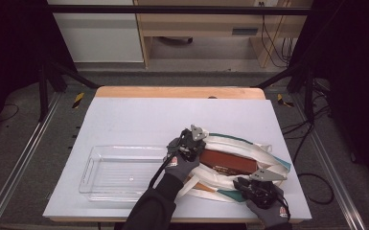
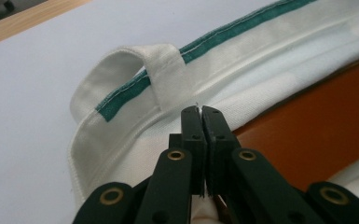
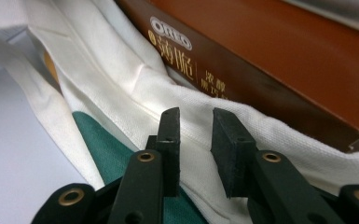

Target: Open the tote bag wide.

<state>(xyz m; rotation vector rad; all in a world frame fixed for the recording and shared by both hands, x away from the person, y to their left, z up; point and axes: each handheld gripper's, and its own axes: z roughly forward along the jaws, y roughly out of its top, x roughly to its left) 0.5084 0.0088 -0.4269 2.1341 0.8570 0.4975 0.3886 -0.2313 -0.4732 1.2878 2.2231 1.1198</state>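
Note:
A white cloth tote bag [image 1: 242, 146] with green trim lies on the right half of the table, mouth open. Inside it rests a brown Oreo box [image 1: 227, 162]. My left gripper [image 1: 199, 149] is at the bag's left rim; in the left gripper view its jaws [image 2: 200, 112] are pressed together on the white hem [image 2: 168, 116] just below a handle loop [image 2: 121, 70]. My right gripper [image 1: 238, 182] is at the bag's near edge. In the right gripper view its jaws [image 3: 196, 116] stand apart, with the white rim [image 3: 191, 100] just beyond the tips and the box [image 3: 270, 60] behind it.
A clear plastic tray [image 1: 100, 172] stands on the left of the white table top [image 1: 148, 115], close to the left hand. The table's front edge runs just below both hands. A wooden strip [image 1: 179, 92] lines the far edge.

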